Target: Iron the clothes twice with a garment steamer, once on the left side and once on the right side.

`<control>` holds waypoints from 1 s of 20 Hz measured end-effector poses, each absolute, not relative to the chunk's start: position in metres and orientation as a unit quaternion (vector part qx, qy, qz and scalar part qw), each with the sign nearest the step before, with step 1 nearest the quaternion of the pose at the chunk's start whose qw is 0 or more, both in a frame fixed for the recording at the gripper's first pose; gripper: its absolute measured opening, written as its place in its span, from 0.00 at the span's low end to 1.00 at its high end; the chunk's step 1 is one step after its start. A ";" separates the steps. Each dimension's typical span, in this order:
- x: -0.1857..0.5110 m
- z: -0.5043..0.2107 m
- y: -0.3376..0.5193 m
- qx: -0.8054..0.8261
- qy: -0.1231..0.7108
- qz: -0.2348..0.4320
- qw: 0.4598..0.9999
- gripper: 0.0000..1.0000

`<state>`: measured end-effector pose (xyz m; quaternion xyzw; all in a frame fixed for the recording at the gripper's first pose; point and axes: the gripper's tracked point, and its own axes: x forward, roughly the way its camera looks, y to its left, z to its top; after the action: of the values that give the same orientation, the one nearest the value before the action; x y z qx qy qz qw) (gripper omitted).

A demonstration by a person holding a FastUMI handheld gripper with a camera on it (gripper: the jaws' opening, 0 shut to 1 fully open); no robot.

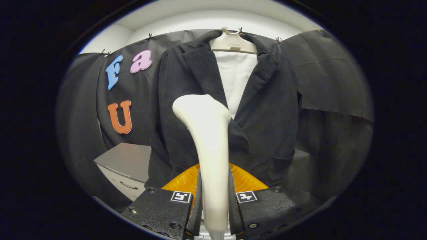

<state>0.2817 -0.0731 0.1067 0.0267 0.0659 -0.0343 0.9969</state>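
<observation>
Grey cabinet (125, 163) stands low at left. Beside it, the gripper (213, 203) clamps both fingers on a white garment steamer (208, 146), head raised against the dark jacket (267, 110) hanging on a hanger (232, 43).

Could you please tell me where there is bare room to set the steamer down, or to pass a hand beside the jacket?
The flat grey cabinet top, left of the dark corduroy jacket, looks bare. Wall cloth flanks the jacket on both sides. Ahead it is crowded: the hand-held gripper is shut on the white steamer, with an orange ribbed object behind the fingers.
</observation>
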 end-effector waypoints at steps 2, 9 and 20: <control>0.281 0.101 -0.073 0.024 0.069 -0.035 0.997 0.36; 0.277 0.068 -0.073 0.033 0.100 -0.035 0.994 0.36; 0.276 0.011 -0.082 0.029 0.140 -0.047 0.989 0.36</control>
<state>0.2761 -0.0817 0.0105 0.0290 0.1404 -0.0470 0.9886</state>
